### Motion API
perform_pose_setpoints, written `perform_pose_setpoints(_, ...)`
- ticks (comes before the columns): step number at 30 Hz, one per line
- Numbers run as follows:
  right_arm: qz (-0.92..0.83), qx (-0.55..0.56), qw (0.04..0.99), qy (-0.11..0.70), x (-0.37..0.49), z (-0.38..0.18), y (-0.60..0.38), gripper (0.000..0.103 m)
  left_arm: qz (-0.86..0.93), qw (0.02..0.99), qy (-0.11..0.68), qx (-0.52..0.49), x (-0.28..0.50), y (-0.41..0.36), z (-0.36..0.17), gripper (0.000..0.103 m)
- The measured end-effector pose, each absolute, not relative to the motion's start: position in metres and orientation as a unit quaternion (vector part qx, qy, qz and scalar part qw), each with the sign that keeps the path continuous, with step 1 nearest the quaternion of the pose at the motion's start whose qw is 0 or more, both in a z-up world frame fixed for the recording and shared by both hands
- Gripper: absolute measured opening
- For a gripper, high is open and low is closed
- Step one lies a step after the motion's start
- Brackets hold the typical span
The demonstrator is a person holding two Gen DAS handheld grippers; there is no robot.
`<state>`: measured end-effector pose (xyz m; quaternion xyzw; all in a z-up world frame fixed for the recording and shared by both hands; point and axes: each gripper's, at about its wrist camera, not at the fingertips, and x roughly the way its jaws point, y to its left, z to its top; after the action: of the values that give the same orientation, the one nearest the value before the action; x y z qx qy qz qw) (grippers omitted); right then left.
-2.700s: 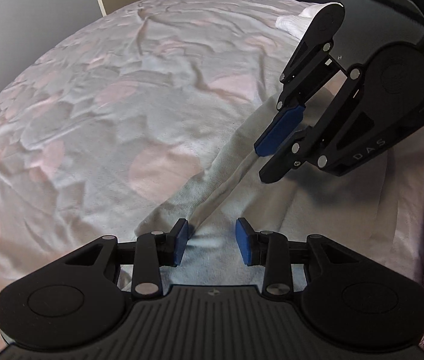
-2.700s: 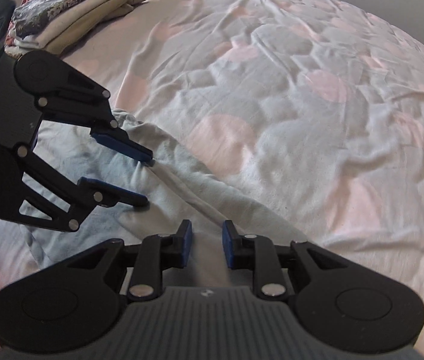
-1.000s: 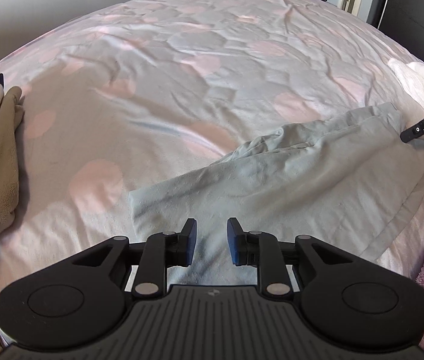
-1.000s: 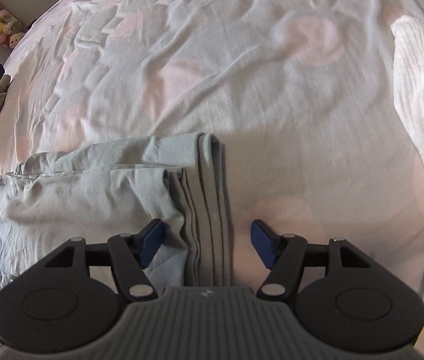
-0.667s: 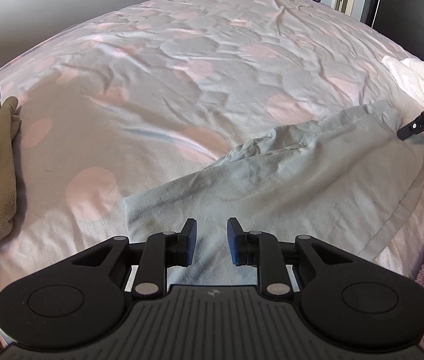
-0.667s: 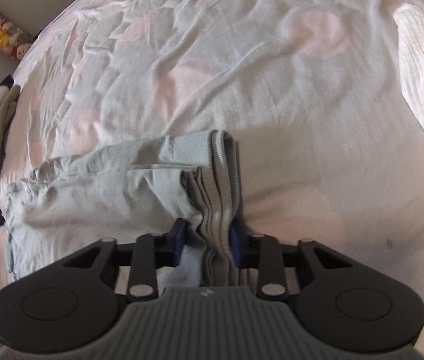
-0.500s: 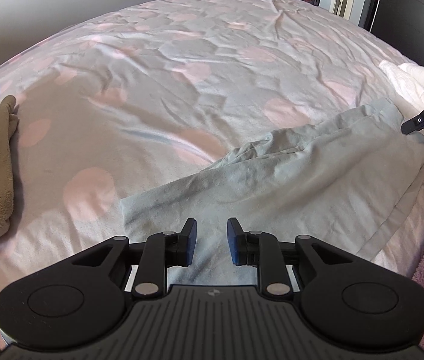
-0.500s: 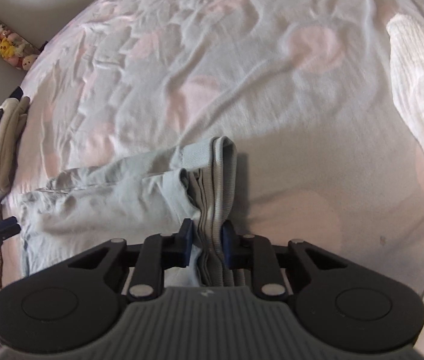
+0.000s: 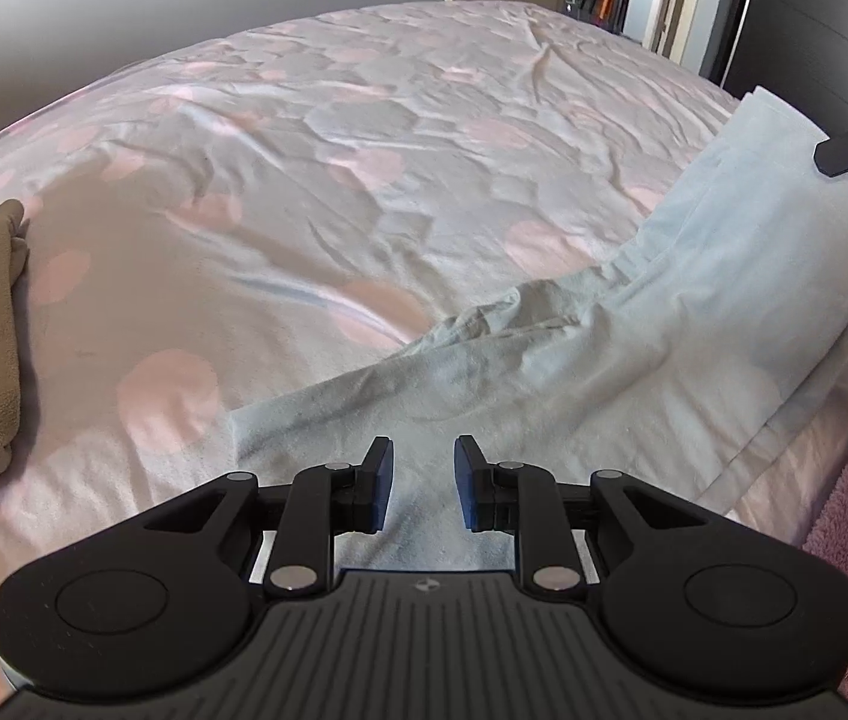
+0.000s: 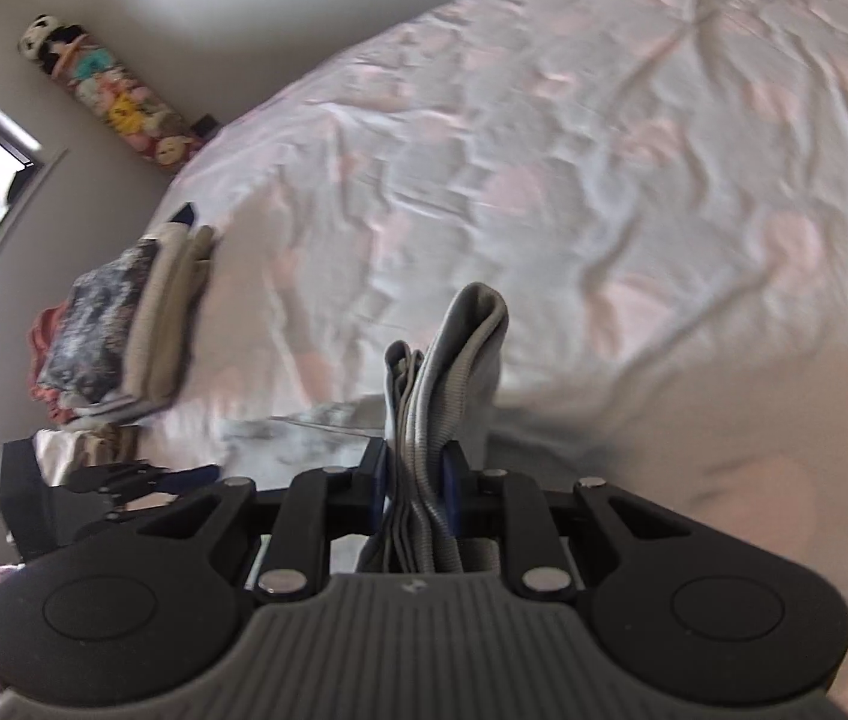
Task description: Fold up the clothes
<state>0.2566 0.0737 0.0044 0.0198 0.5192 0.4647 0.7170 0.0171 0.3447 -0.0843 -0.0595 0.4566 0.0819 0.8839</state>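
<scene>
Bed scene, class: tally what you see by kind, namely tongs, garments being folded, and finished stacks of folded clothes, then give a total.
Black two-finger tongs: 2 (left, right)
Pale grey-blue garment being folded: 1
Stack of folded beige and patterned clothes: 1
Total: 4

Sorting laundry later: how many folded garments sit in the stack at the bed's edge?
3 at least: a dark patterned piece on top, a beige one beneath, something pink lowest. More may be hidden.

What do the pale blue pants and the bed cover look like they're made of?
Pale blue pants: soft matte knit, probably cotton jersey; the ribbed waistband shows fine ridges. Bed cover: thin woven cloth, likely cotton, matte, sharply creased.
</scene>
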Motion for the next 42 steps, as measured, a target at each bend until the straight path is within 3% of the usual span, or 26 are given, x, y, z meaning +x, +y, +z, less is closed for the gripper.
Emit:
perform_pose_setpoints(11, 0.548, 0.003, 0.666, 0.506, 0.183, 0.018, 0.194, 0.021, 0.105, 0.885, 0.437, -0.122, -0.011, 0.384, -0.068, 0.021)
perform_pose_setpoints(23, 0.530, -0.063, 0.633, 0.561, 0.122, -0.080, 0.291, 0.021, 0.147, 0.867, 0.448, -0.162, -0.032, 0.422, -0.077, 0.026)
perform_pose_setpoints(31, 0.524, -0.085, 0.628, 0.569, 0.107, -0.112, 0.306, 0.027, 0.163, 0.862, 0.443, -0.183, -0.036, 0.434, -0.081, 0.026)
perform_pose_setpoints(33, 0.531, -0.092, 0.629, 0.560, 0.103, -0.108, 0.305, 0.033, 0.165, 0.864, 0.436, -0.190, -0.038, 0.435, -0.078, 0.026)
perform_pose_setpoints(42, 0.544, -0.095, 0.688, 0.471, 0.094, -0.060, 0.251, 0.036, 0.156, 0.878, 0.404, -0.203, -0.044, 0.418, -0.065, 0.026)
